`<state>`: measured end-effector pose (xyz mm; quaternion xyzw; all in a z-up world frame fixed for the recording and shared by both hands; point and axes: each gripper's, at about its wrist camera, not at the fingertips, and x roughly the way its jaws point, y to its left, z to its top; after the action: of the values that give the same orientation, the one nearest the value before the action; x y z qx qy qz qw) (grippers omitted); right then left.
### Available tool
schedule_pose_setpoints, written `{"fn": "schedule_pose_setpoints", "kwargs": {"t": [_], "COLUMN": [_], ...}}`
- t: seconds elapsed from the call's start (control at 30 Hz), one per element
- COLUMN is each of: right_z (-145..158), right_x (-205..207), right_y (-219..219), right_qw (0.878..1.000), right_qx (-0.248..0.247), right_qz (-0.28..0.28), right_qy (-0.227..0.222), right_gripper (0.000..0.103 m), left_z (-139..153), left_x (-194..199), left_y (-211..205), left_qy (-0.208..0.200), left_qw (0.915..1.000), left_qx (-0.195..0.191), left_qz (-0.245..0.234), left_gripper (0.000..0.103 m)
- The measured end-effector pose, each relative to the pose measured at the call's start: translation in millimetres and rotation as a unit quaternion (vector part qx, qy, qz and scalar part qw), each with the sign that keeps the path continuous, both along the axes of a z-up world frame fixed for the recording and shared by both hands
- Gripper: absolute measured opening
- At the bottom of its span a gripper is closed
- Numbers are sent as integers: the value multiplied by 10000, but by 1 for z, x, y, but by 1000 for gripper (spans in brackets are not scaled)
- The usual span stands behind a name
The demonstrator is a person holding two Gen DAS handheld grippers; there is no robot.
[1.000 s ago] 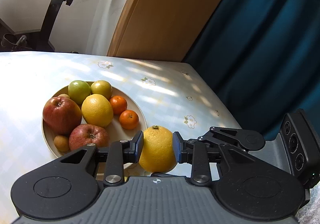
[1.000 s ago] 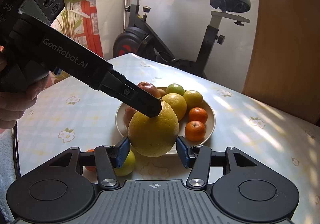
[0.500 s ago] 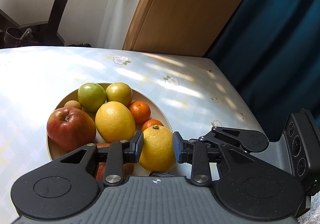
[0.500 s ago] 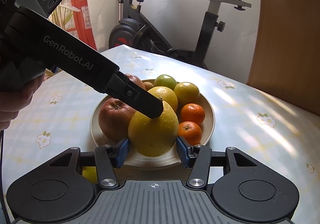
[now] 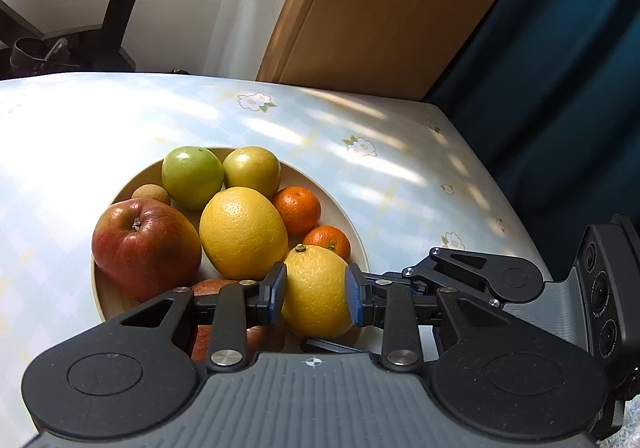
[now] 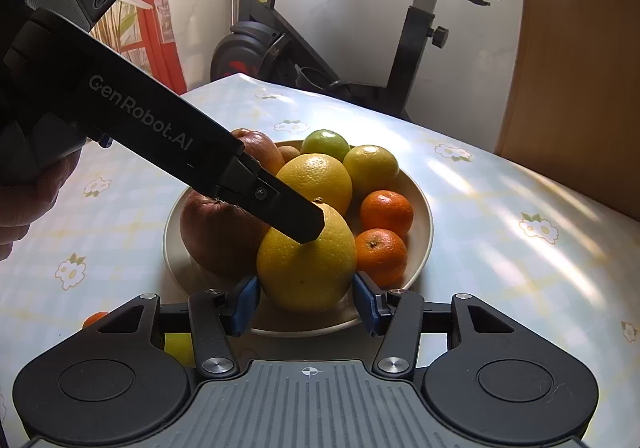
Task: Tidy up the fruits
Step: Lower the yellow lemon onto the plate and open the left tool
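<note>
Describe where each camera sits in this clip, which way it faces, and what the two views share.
Left wrist view: mounted on the left gripper, looking forward along its fingers at the plate of fruit, a wooden panel and a blue curtain beyond; its fingers clamp a yellow citrus.
Right wrist view: mounted on the right gripper, facing the plate with an exercise bike behind; its open fingers flank the citrus, and the person's hand shows.
Shared: plate, citrus, each other's gripper.

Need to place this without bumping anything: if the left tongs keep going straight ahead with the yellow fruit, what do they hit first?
Probably the lower tangerine, right behind the yellow fruit held in the left tongs. The big orange sits just left of that line. Depth is hard to judge.
</note>
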<state>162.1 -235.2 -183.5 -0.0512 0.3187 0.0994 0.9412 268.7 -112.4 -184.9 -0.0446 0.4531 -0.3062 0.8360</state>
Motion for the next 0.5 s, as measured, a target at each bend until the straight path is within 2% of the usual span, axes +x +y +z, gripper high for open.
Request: {"fn": "schedule_pose_setpoints", "kwargs": {"t": [0.2, 0.5], "right_z": [1, 11], "right_x": [-2, -26], "right_y": [1, 1], "right_qw": [9999, 9993], "right_qx": [-12, 159], "right_qz": [-116, -304], "right_qy": [46, -133], "right_gripper": [48, 48], "left_z": [10, 29], "left_x": [-5, -28], "left_y": [4, 15], "left_qy": [-113, -467], "left_qw": [9999, 9987], "left_qx": [-20, 119], "left_qz": [52, 155], "left_gripper": [33, 34]}}
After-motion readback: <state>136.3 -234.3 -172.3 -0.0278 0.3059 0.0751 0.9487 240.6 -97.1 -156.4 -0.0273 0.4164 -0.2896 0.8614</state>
